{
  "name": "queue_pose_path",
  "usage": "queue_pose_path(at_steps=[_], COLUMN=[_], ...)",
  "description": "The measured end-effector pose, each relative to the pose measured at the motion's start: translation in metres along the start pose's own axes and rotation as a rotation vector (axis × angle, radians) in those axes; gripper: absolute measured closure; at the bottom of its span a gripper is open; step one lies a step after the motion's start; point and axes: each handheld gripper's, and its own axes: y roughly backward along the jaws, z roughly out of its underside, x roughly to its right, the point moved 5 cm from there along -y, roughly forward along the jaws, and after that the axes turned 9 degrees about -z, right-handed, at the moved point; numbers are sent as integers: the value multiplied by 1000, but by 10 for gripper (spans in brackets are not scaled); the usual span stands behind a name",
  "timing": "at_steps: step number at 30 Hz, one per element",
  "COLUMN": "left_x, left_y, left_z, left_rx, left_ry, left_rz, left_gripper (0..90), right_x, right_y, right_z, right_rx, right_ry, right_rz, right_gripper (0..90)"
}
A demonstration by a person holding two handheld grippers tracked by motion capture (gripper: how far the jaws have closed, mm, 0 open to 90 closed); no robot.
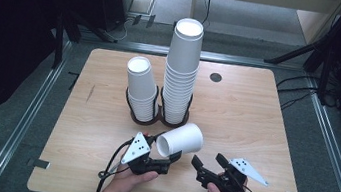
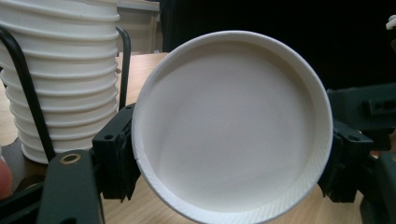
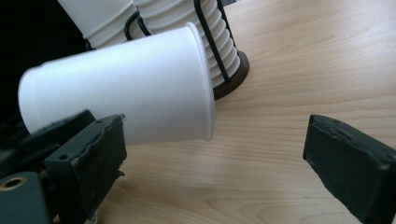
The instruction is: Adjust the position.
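A white paper cup [image 1: 181,140] lies on its side just above the table. My left gripper [image 1: 170,155] is shut on its narrow base end, and the rimmed mouth points away to the right. In the left gripper view the cup's round base [image 2: 231,126] faces the camera, with a jaw pressed on either side. My right gripper [image 1: 209,163] is open near the front edge, apart from the cup. In the right gripper view the cup [image 3: 121,93] is beyond the spread jaws, and nothing lies between them.
Two stacks of upturned white cups stand in a dark wire holder [image 1: 155,119] mid-table: a short stack [image 1: 140,87] on the left and a tall stack [image 1: 182,67] on the right. A black round hole [image 1: 215,77] marks the wooden table [image 1: 253,138]. Stand legs cross the floor behind.
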Motion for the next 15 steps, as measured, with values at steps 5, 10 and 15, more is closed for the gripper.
queue_pose_path(at_steps=[5, 10, 15], left_x=[2, 2, 1], left_y=[-2, -2, -1], left_z=[2, 1, 0], left_rx=[2, 23, 47], left_ry=[0, 11, 25], left_rz=[-7, -19, -33], left_gripper=[223, 222, 222], right_x=[-3, -1, 0], right_y=[1, 0, -1], right_z=[-3, -6, -9], right_rx=[10, 33, 74], right_ry=[-101, -243, -386], right_rz=[-42, -39, -30], right_gripper=[43, 5, 2])
